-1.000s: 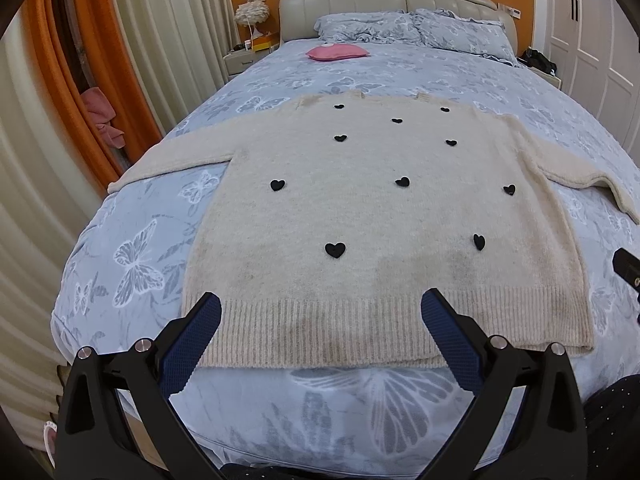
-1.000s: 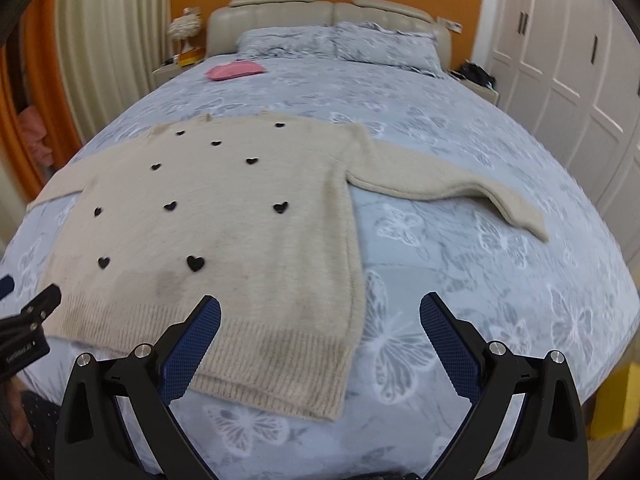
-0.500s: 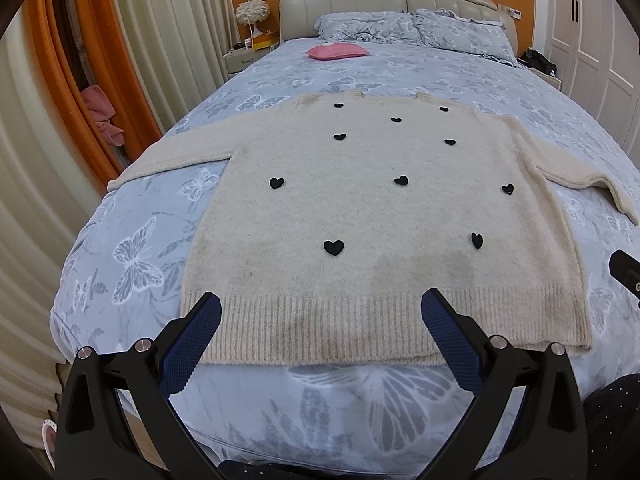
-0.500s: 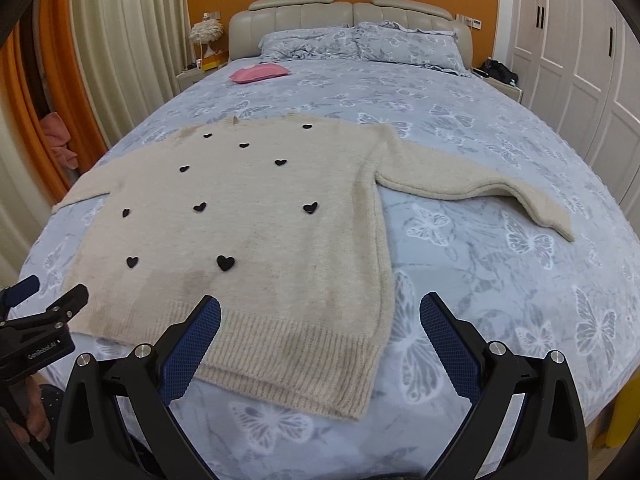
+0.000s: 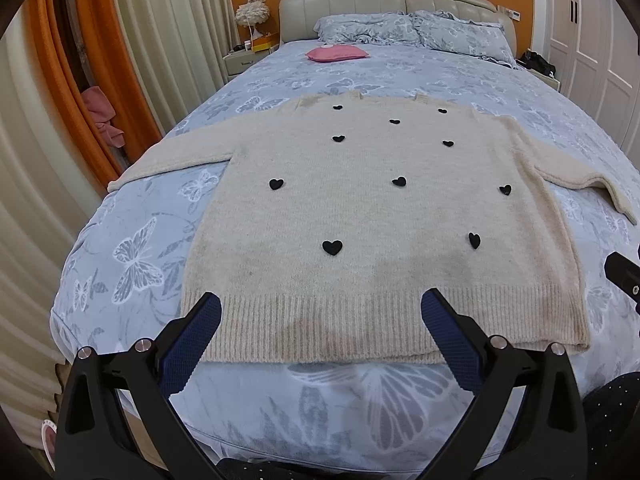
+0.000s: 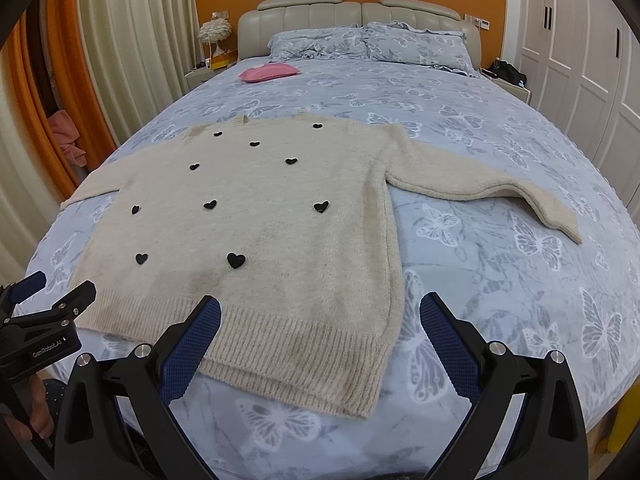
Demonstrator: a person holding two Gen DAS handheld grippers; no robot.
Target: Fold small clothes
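Observation:
A cream knit sweater (image 5: 372, 208) with black hearts lies flat on the bed, face up, sleeves spread to both sides, ribbed hem nearest me. It also shows in the right wrist view (image 6: 256, 232). My left gripper (image 5: 320, 332) is open and empty, held over the hem near its left part. My right gripper (image 6: 320, 332) is open and empty, over the hem's right corner. The left gripper shows at the left edge of the right wrist view (image 6: 44, 300).
The bed (image 5: 136, 248) has a grey-blue butterfly cover and drops off at the near edge. A pink cushion (image 5: 337, 54) and pillows (image 5: 404, 28) lie at the far end. Curtains (image 5: 48, 120) stand left, white wardrobe doors (image 6: 580, 64) right.
The right wrist view has swung left and a little back, bringing the sweater more to the centre. The left gripper has barely moved. Both stay open.

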